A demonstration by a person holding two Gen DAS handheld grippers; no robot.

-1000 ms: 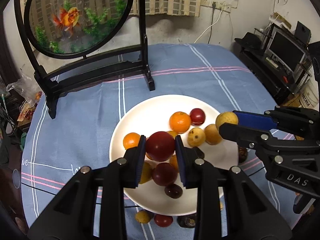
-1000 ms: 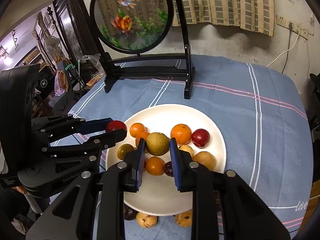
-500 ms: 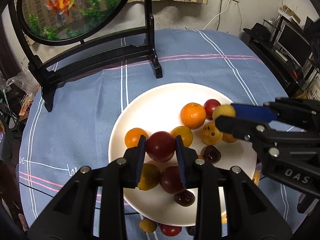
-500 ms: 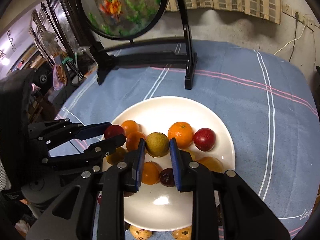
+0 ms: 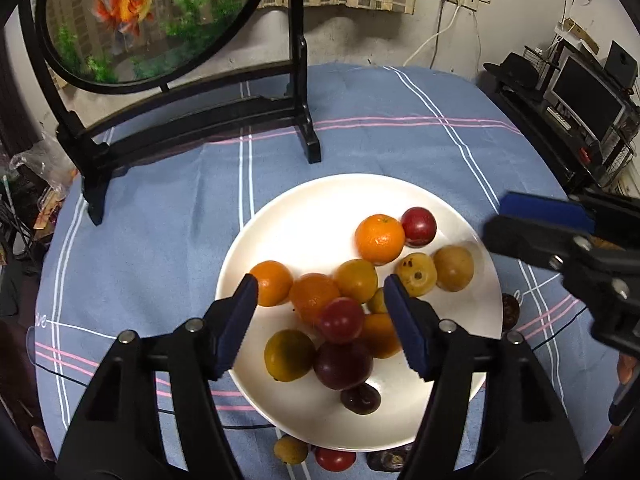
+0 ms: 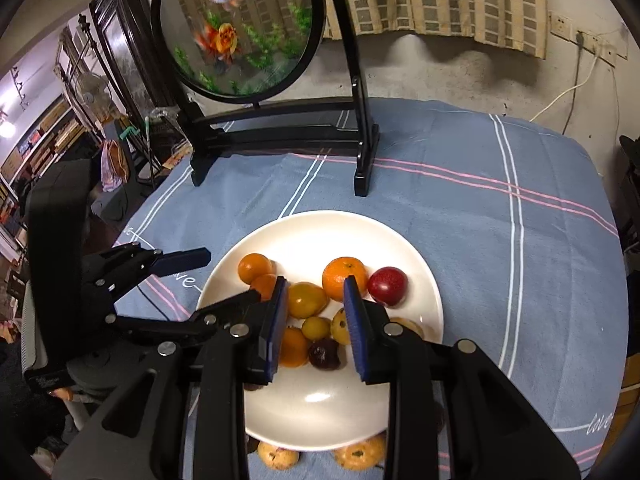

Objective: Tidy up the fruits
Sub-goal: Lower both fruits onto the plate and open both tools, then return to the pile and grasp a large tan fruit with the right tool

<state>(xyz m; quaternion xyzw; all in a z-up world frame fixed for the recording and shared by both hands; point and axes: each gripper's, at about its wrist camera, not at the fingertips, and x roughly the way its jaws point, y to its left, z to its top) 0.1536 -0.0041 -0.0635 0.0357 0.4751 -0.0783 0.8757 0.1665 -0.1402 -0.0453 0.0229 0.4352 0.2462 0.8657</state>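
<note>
A white plate (image 5: 304, 216) on the blue cloth holds several oranges, yellow fruits and dark red plums. My left gripper (image 5: 320, 304) is open above the pile, and a red plum (image 5: 341, 319) lies between its blue pads on top of the other fruit. My right gripper (image 6: 316, 316) is open and empty above the plate (image 6: 320, 228), with a yellow fruit (image 6: 306, 299) lying below the gap. The right gripper also shows at the right edge of the left wrist view (image 5: 536, 220).
A black stand with a round goldfish panel (image 5: 192, 120) stands behind the plate. Loose fruits lie on the cloth at the plate's near edge (image 5: 290, 449) (image 6: 356, 456). A dark fruit (image 5: 510, 311) lies right of the plate. Shelves and a monitor stand beyond the table's right edge.
My left gripper has opened and let the red plum go onto the pile. My right gripper has opened and let its yellow fruit go onto the plate.
</note>
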